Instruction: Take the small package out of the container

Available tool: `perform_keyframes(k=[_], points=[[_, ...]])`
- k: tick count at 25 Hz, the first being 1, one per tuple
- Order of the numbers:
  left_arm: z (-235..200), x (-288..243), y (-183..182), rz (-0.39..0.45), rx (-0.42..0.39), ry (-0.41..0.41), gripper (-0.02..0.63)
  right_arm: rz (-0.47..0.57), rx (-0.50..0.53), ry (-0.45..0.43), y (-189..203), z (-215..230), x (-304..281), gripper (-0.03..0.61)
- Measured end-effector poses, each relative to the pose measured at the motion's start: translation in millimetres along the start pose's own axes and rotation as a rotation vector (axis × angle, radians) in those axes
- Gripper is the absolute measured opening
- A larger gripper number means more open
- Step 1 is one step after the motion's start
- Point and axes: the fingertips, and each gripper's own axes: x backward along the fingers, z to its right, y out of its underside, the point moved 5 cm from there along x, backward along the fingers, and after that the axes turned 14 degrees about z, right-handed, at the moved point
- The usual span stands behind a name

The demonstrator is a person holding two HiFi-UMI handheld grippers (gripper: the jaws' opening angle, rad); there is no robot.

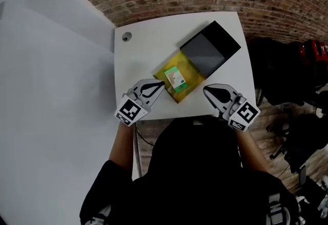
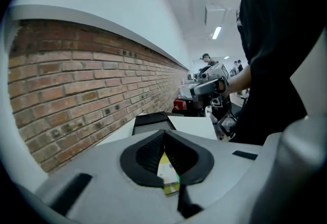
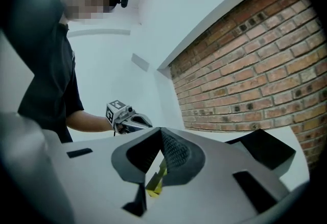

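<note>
A flat yellow package w/ a white-and-green label (image 1: 177,80) is seen lying on the white square table (image 1: 143,49), its far end at the mouth of the flat black container (image 1: 210,49). The left gripper (image 1: 162,84) is held w/ fingers pressed together, tip at the package's near-left edge. The right gripper (image 1: 206,89) is likewise closed, nothing pinched, just beside the pkg's right edge.

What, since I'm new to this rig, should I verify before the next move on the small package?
1. Container open: ok, black lid leaves the package end of the yellow container uncovered.
2. Target reachable: ok, small package lies exposed in the container.
3. Grasp readiness, left hand-held gripper: not ok, jaws together beside the package.
4. Grasp readiness, right hand-held gripper: not ok, jaws together.
5. Contact between right hand-held gripper and container: cannot tell.
</note>
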Motion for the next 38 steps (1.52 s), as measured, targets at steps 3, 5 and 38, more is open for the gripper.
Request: perform_keyframes(k=[3,5,38], points=[[-13.2,-19.1,10.6,-0.071,-0.068,0.139,0.014,0.012,0.014,0.08,0.9,-2.0,10.4,0.006],[-19.5,-31.9,20.0,-0.108,-0.116,0.214,0.014,0.019,0.021,0.135,3.1,-3.3,20.3,0.006],[2.8,-107.0,181.6,-0.671,-0.789,1.21,0.322,-0.004,0.031,0.377,30.3,-13.0,70.4,0.006]])
